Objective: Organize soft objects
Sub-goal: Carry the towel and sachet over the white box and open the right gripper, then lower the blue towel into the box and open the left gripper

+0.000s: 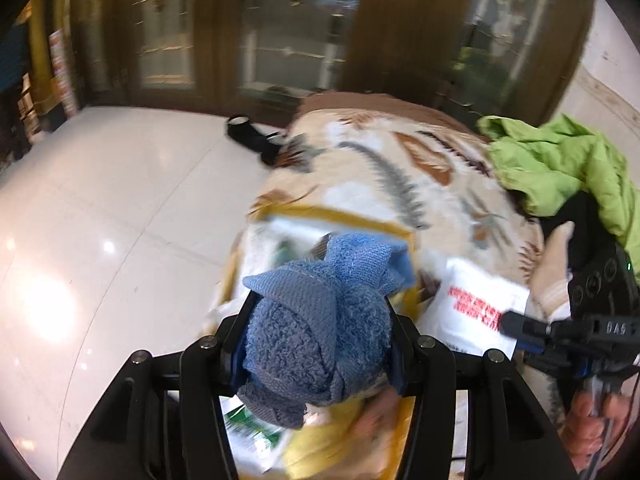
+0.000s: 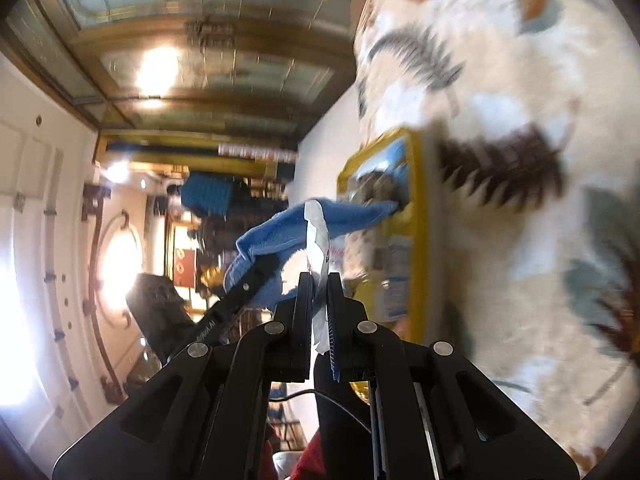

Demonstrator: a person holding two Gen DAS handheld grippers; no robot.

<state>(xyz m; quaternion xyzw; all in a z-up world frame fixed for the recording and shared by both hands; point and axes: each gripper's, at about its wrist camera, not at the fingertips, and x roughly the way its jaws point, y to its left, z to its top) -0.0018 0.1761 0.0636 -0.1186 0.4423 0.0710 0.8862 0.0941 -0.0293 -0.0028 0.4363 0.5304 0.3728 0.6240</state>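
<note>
A bunched blue towel (image 1: 320, 320) sits between the fingers of my left gripper (image 1: 320, 308), which is shut on it and holds it above a yellow-edged printed sack (image 1: 320, 448). The sack lies on a bed blanket. At the right, my right gripper (image 1: 510, 322) is shut on the edge of a white plastic bag with red print (image 1: 476, 308). In the right wrist view a thin white strip of the bag (image 2: 316, 240) is pinched in my right gripper (image 2: 319, 280). Just beyond it are the blue towel (image 2: 288, 232) and the yellow sack (image 2: 416, 216). Both views are blurred.
The bed carries a cream blanket with a leaf pattern (image 1: 400, 168). A lime-green jacket (image 1: 560, 168) is heaped at its far right. A black shoe (image 1: 252, 136) lies on the glossy white floor (image 1: 100, 220) to the left. Wood and glass doors (image 1: 280, 32) stand behind.
</note>
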